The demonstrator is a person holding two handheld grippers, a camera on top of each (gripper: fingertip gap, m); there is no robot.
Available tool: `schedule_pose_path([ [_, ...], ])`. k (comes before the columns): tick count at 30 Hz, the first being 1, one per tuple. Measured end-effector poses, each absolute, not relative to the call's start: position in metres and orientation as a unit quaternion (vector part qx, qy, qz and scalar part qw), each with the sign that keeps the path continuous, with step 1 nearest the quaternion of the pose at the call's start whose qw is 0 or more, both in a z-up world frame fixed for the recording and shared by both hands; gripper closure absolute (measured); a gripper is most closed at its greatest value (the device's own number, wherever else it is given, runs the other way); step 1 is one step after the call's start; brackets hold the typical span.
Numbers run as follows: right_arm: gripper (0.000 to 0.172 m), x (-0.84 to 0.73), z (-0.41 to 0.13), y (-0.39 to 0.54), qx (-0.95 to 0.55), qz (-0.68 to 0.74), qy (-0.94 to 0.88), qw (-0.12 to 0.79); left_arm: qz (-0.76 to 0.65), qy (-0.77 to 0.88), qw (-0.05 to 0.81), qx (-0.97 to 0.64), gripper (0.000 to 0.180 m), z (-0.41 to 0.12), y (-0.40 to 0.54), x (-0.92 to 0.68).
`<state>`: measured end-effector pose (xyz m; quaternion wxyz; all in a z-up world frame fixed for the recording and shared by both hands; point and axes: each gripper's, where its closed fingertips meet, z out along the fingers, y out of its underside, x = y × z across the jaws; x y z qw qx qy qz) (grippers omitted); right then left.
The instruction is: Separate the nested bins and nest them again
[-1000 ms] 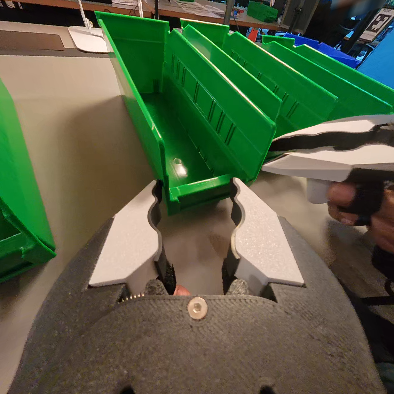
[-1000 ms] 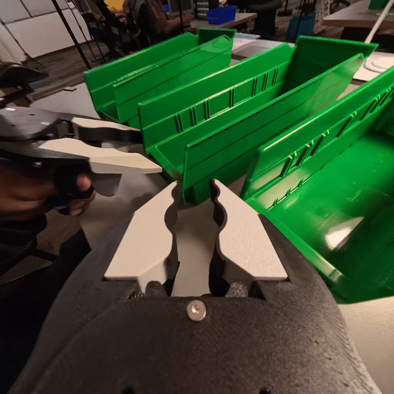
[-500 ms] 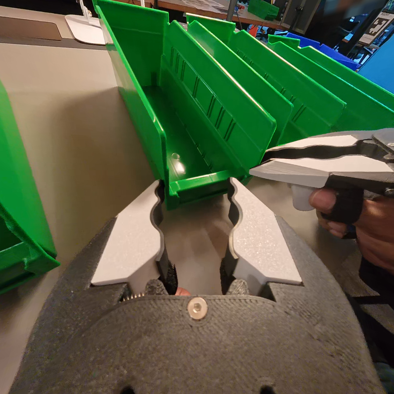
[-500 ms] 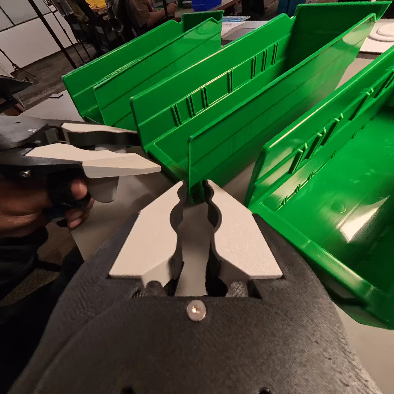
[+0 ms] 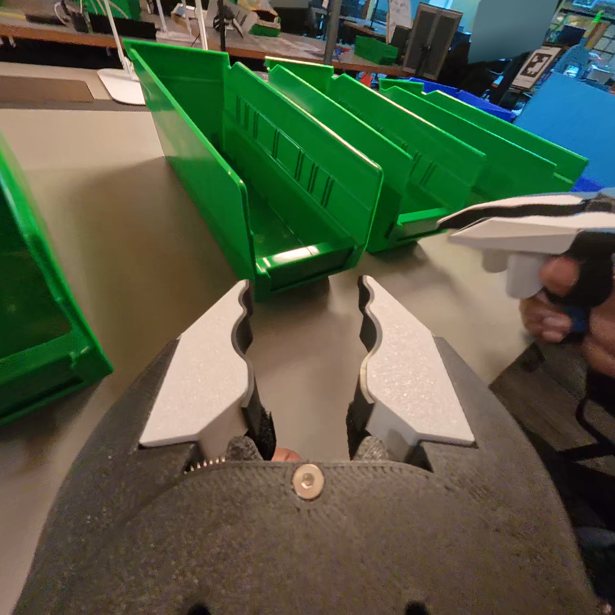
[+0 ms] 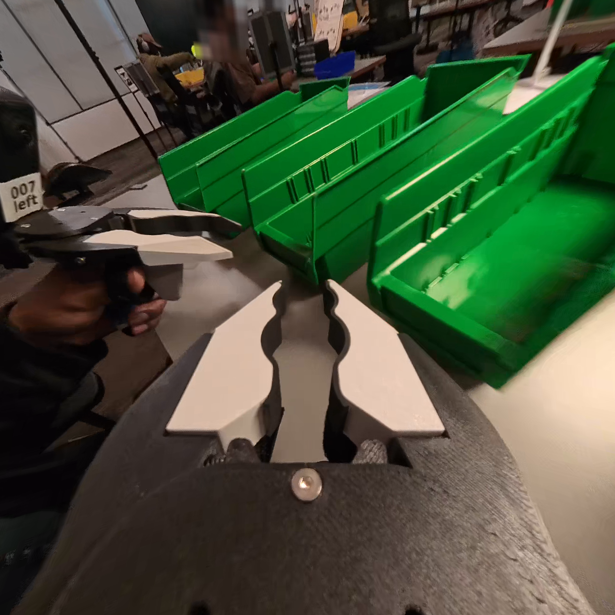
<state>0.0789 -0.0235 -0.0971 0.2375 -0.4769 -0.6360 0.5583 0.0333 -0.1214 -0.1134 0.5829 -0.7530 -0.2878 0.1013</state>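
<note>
My left tool (image 5: 303,289) gapes wide, holding nothing, just short of the nearest green bin (image 5: 233,186) on the surface (image 5: 100,206); my right tool (image 6: 303,286), narrowly parted, grips nothing before the next bin (image 6: 332,213)

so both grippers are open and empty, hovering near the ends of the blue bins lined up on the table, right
Not quite: the bins lined up on the table are green, not blue, as the left wrist view shows. The rest holds: the left gripper and right gripper are both open and empty near the bin ends.
</note>
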Motion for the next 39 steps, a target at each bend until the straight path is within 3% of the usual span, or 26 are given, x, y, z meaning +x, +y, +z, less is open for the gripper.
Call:
schedule_pose_path([
  [9, 0.139, 0.150, -0.066, 0.106, -0.524, 0.524, -0.547, 0.390, 0.247, -0.293, 0.619, -0.685, 0.109, -0.060, -0.201, 0.019],
  [17, 0.138, 0.139, -0.087, 0.153, -0.575, 0.504, -0.522, 0.378, 0.305, -0.342, 0.542, -0.705, 0.105, -0.080, -0.219, -0.033],
  [23, 0.145, 0.122, -0.097, 0.154, -0.593, 0.481, -0.527, 0.374, 0.318, -0.345, 0.505, -0.724, 0.124, -0.098, -0.208, -0.055],
  [29, 0.152, 0.112, -0.103, 0.159, -0.600, 0.470, -0.534, 0.366, 0.305, -0.336, 0.497, -0.740, 0.165, -0.111, -0.194, -0.061],
  [39, 0.152, 0.101, -0.104, 0.161, -0.601, 0.459, -0.542, 0.367, 0.327, -0.344, 0.485, -0.734, 0.173, -0.111, -0.182, -0.052],
])
